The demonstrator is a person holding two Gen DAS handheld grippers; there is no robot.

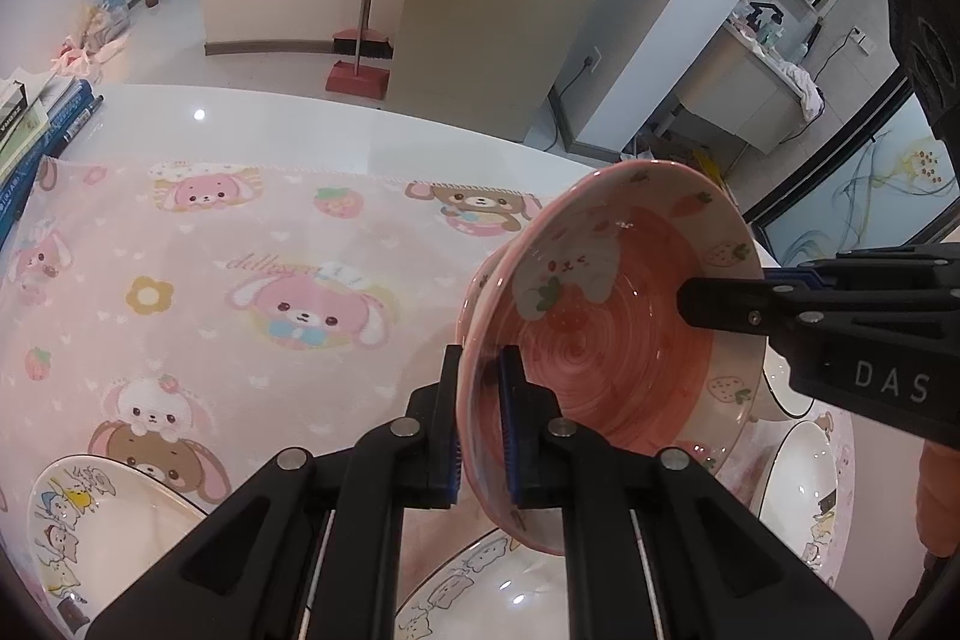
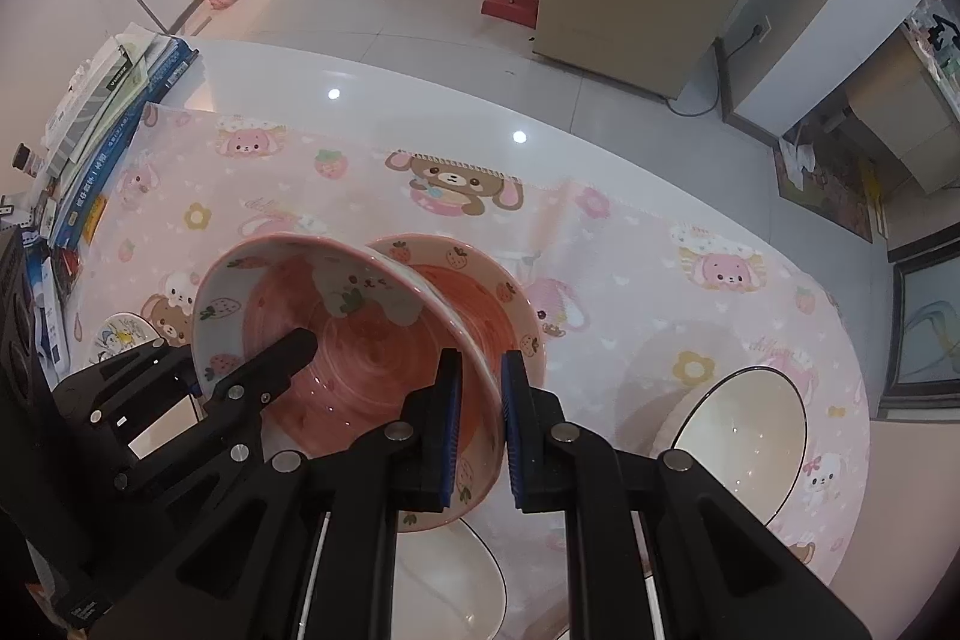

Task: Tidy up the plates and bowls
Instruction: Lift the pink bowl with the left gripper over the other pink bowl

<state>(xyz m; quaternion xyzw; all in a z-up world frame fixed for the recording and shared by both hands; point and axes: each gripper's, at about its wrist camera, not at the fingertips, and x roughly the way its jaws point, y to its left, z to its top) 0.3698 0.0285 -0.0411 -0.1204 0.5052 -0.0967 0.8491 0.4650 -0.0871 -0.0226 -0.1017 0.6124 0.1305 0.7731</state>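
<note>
Both tongs grip one pink bowl [image 1: 606,328], tilted above the bench [image 1: 300,124]. Left tongs [image 1: 483,430] pinch its near rim, blue pads on either side of the wall. Right tongs [image 2: 480,430] pinch the opposite rim in the same way; their body reads "DAS" in the left view. The bowl is painted with strawberries and a white bunny. Close behind it sits a second pink bowl [image 2: 480,292] of the same pattern; whether the two touch is unclear. A pink cloth [image 1: 240,244] with bears and rabbits covers the bench, its script unreadable. White bowls [image 2: 744,418] and a cartoon plate [image 1: 102,514] rest on it. Books [image 2: 102,142] are stacked at the left edge, their spine print too small to read.
</note>
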